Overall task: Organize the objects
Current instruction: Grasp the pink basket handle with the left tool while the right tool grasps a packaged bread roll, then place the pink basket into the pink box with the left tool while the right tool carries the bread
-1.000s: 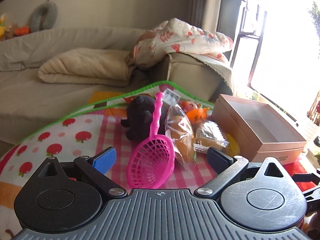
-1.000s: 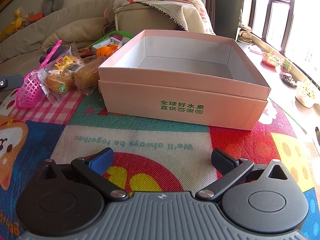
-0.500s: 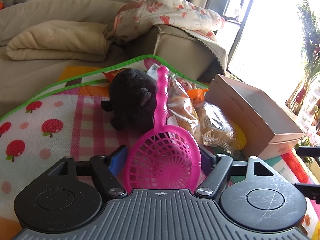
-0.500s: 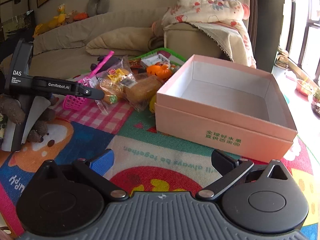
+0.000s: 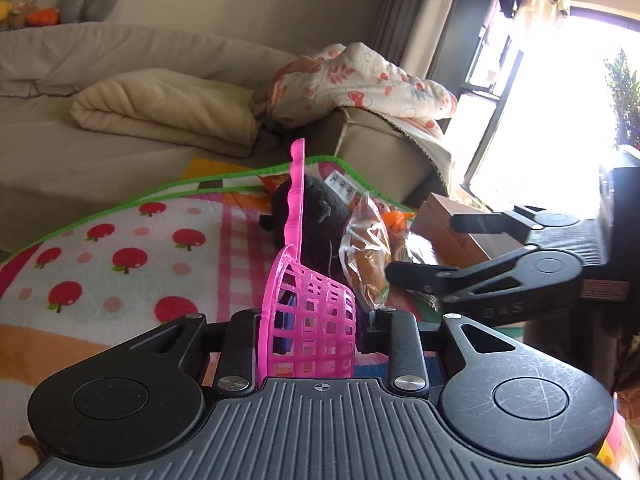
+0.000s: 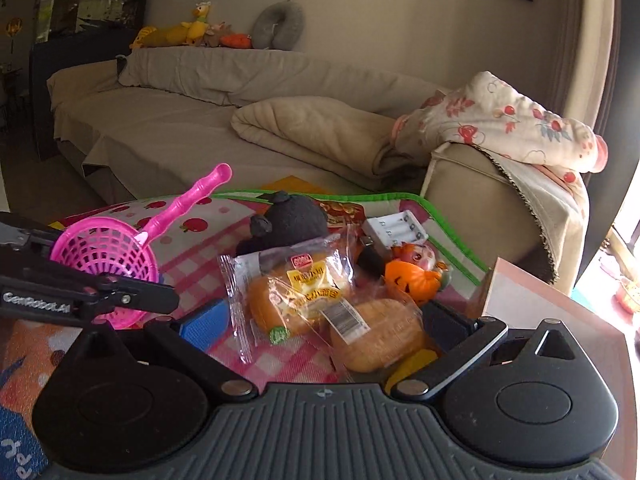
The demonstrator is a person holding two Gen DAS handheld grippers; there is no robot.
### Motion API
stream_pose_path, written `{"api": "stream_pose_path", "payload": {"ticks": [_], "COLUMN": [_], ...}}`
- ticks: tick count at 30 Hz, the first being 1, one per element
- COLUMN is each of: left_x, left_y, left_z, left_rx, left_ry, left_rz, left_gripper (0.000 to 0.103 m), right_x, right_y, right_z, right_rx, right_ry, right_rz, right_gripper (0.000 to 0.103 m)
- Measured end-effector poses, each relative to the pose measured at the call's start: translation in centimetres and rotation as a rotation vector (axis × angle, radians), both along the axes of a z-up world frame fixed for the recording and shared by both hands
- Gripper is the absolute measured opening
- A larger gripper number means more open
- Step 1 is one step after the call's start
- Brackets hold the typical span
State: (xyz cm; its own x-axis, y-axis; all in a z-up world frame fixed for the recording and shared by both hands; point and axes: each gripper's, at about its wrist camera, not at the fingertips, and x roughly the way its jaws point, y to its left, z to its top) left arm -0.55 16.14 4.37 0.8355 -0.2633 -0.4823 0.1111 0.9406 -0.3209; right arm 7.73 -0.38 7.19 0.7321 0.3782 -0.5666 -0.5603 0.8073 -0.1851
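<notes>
The left gripper [image 5: 316, 332] is closing its jaws on the pink strainer [image 5: 308, 312], left of the bread packets [image 6: 304, 296]. The right gripper [image 6: 324, 320] hovers open over them.

On the mat [image 6: 192, 240], near centre: two bread packets [image 6: 296, 292], side by side, just ahead of the right gripper [image 6: 324, 322]. Behind them, a plush toy [image 6: 292, 216]; right of that, a battery charger [image 6: 396, 232] and, nearer, a pumpkin toy [image 6: 412, 280]. At far right, a box [image 6: 540, 292]. At left, a scoop [image 6: 108, 256] between the closing jaws of the left gripper [image 5: 322, 332], handle pointing away. Beyond the mat, a sofa [image 6: 160, 140] bearing a folded blanket [image 6: 312, 132]; on its right arm, a quilt [image 6: 500, 120].
</notes>
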Motion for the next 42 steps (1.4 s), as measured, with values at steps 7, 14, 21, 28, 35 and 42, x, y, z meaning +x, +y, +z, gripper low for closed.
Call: {"api": "stream_pose_path", "payload": {"ticks": [7,14,21,28,35,42], "left_x": [-1.7,-2.2,-3.8,-5.2,-5.0,2.4], "left_y": [2.8,2.9,0.2,-4.3,-11.1,-19.0], "left_z": [-0.6,-1.3,0.1,1.5,3.3,7.9], "left_rx": [-0.042,-0.059,-0.042,-0.008,0.049,0.072], "left_ry": [0.025,0.048,0.031,0.027,-0.001,-0.142], "left_rz": [0.068,0.069,0.025,-0.088,-0.253,-0.299], "left_gripper": [0.031,0.031,0.031,0.031,0.031,0.032], "right_x": [4.6,3.6,-2.0,-9.1,-14.4,-16.0], "right_y": [5.7,5.9,1.6,-6.5,-14.9,-19.9], "right_z": [-2.9,-2.1,0.8,2.5,4.2,2.9], "right_rx": [-0.118,-0.107,-0.05,0.1,0.194,0.212], "right_ry": [0.046,0.061,0.118,0.177,0.124,0.096], "right_rz": [0.091,0.07,0.072,-0.001,-0.182,-0.297], "right_gripper": [0.103,0.065,0.024,0.022,0.013,0.011]}}
